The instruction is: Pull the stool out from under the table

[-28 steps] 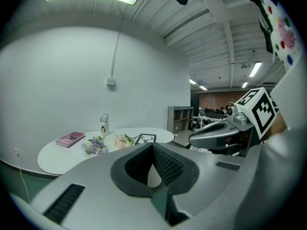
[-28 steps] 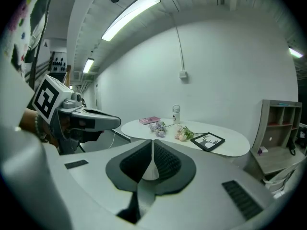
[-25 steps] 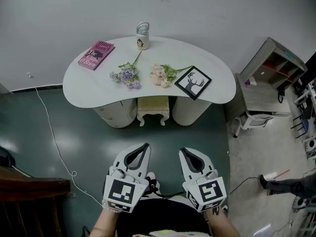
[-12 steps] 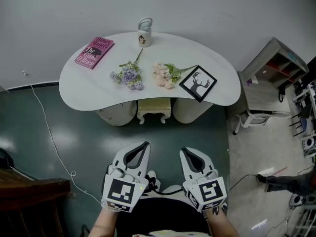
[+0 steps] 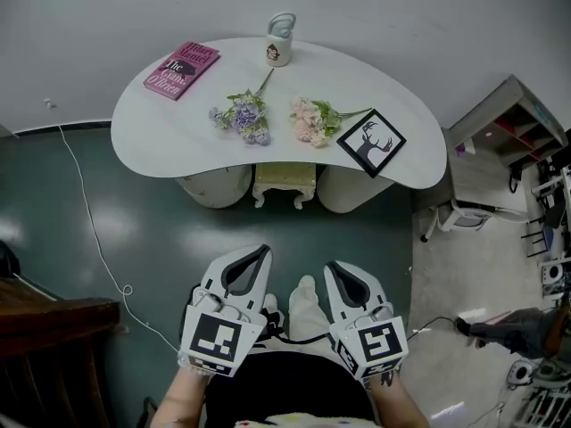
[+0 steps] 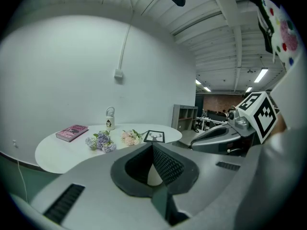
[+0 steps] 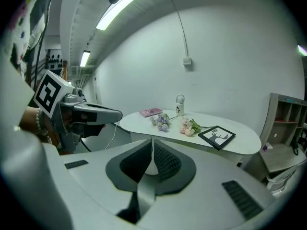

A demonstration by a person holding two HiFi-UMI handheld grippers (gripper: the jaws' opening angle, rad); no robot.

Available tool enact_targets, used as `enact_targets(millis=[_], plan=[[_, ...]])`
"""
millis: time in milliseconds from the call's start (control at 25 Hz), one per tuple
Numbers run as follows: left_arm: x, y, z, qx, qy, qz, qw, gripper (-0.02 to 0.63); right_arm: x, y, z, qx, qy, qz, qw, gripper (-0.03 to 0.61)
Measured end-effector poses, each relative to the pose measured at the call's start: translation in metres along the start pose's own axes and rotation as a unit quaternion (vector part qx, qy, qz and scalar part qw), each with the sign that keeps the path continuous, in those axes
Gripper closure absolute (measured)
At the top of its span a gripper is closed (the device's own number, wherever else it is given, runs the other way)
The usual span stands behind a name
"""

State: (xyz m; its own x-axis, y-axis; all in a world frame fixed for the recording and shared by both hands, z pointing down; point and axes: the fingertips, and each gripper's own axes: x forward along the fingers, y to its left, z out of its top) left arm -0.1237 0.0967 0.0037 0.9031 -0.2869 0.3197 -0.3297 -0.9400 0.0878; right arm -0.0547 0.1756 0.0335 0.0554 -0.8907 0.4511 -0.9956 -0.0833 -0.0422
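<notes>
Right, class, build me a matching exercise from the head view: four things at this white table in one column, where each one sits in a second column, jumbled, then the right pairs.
Things:
1. pink book
2. white bottle
3. framed deer picture
4. stool

Places, as the head view shows them:
A. tucked under the table
B. towards the tabletop's right end
C. towards the tabletop's left end
D. at the far edge, by the wall

Pairs: 1-C, 2-D, 3-B, 4-A
</notes>
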Motion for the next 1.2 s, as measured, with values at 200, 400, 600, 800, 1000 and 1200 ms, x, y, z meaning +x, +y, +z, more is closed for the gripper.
enact_targets(millis=[200,400,600,800,1000,1200], plan=[[-0.003,0.004,0.002,-0.009,-0.004,0.026,0.9996,0.597,0.006,0.001,-0.001,-0.012,-0.001,0.03,0.999,0.537],[0.0,-0.001,0.009,-0.018,-0.012,0.036,0.9991,0.597,0.008,-0.006,0.001,-0.021,0.002,0.044,0.999,0.537],[0.005,-0.001,0.007,-0.03,-0.014,0.047,0.9983,0.597,0.009,-0.014,-0.007,-0.019,0.013,0.047,0.999,0.537],[0.008,-0.001,0.001,-0.018,-0.005,0.056,0.9982,0.597,0.013,-0.016,-0.015,-0.029,0.023,0.065,0.997,0.537],[0.01,0.008,-0.005,-0.026,0.0,0.075,0.9968,0.597,0.024,-0.021,-0.019,-0.028,0.032,0.073,0.996,0.537],[0.015,0.016,-0.017,-0.029,0.001,0.093,0.9953,0.597,0.041,-0.027,-0.024,-0.046,0.038,0.088,0.994,0.537]])
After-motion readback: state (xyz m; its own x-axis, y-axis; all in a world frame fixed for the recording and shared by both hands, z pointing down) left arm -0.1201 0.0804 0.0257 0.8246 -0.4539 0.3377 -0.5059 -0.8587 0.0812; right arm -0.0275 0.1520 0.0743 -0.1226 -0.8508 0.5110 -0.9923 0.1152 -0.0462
